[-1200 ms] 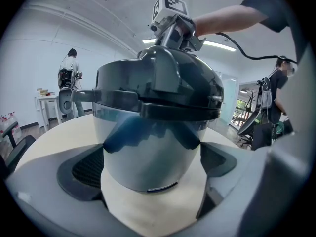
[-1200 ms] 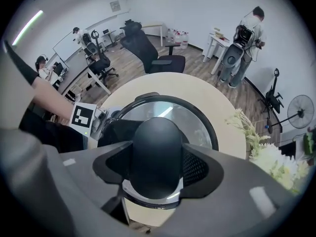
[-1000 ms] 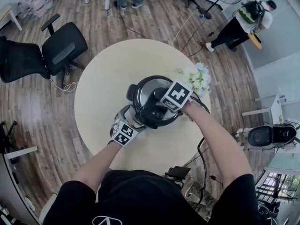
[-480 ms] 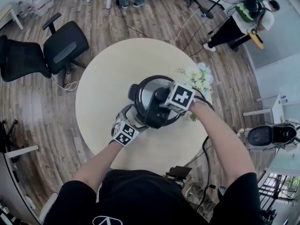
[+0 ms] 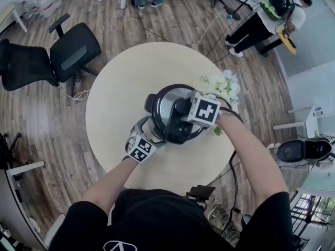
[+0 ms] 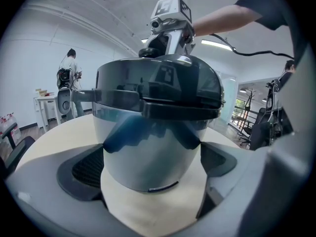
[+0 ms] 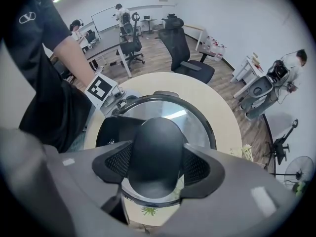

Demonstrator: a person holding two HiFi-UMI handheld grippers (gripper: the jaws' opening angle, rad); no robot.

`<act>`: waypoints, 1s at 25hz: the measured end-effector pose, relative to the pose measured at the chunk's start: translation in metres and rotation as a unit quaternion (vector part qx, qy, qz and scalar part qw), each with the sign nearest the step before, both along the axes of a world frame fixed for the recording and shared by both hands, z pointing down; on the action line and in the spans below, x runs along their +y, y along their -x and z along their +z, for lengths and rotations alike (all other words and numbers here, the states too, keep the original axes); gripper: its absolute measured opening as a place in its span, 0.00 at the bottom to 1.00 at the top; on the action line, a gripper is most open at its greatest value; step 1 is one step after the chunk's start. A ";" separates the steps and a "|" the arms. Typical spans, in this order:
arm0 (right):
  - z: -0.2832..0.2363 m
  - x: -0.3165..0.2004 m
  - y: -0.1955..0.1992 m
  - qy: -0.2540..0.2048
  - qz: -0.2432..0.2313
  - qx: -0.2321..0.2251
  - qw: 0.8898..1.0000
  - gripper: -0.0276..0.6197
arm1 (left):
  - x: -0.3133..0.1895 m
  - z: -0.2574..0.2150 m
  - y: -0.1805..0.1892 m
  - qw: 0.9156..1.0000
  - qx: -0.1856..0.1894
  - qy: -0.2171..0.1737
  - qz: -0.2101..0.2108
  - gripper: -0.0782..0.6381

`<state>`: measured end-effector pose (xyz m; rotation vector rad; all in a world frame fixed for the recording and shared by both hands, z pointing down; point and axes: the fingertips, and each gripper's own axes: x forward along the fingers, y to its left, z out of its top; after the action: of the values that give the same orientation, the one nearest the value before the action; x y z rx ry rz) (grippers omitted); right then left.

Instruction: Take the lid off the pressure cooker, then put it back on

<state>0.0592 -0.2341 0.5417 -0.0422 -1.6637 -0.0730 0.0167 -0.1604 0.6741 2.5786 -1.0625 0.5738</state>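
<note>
A steel pressure cooker [image 5: 166, 104] with a dark lid [image 6: 158, 88] stands near the middle of the round table [image 5: 125, 82]. From above, my right gripper [image 5: 183, 115] points down and is shut on the lid's black handle [image 7: 155, 152], which fills the space between its pads. Low on the near-left side, my left gripper [image 5: 153, 131] has a pad against each flank of the cooker's steel body [image 6: 148, 152]. The lid sits on the pot.
A bunch of pale flowers [image 5: 225, 85] lies just right of the cooker. A black cable [image 5: 233, 156] runs off the table's right edge. Office chairs [image 5: 73, 51] stand at the left and a person [image 5: 267, 20] at the far right.
The right gripper has twisted about the lid handle: its marker cube has swung to the right and the wrist has turned. The left gripper and the cooker body have stayed put.
</note>
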 end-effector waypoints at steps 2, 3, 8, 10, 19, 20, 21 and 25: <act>0.000 0.000 0.001 -0.002 0.009 0.002 1.000 0.51 | 0.000 0.000 0.000 1.000 0.000 0.003 0.001 0.93; 0.000 0.000 0.000 -0.005 0.017 0.005 1.000 0.51 | 0.001 0.001 0.001 1.000 0.002 0.005 0.002 0.93; 0.002 0.000 -0.001 0.023 0.146 -0.054 0.988 0.53 | 0.003 -0.001 0.007 0.999 0.019 0.020 0.015 0.88; 0.000 0.002 -0.011 0.036 0.198 -0.091 0.975 0.53 | 0.005 -0.013 0.010 0.999 0.031 0.028 0.020 0.86; -0.036 0.005 -0.054 0.033 0.291 -0.220 0.930 0.53 | 0.013 -0.041 0.024 0.997 0.070 0.037 0.012 0.86; -0.044 0.005 -0.067 0.038 0.336 -0.267 0.902 0.53 | 0.015 -0.047 0.029 0.994 0.097 0.043 0.007 0.85; -0.048 0.006 -0.084 0.040 0.383 -0.307 0.870 0.53 | 0.014 -0.055 0.036 0.990 0.130 0.049 -0.002 0.85; -0.026 0.003 -0.165 0.029 0.572 -0.394 0.719 0.53 | -0.016 -0.077 0.089 0.942 0.299 0.103 -0.114 0.84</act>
<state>0.2244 -0.2314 0.5162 1.1189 -2.2469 1.0441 -0.0721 -0.1763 0.5972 2.1778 -0.9929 -0.1526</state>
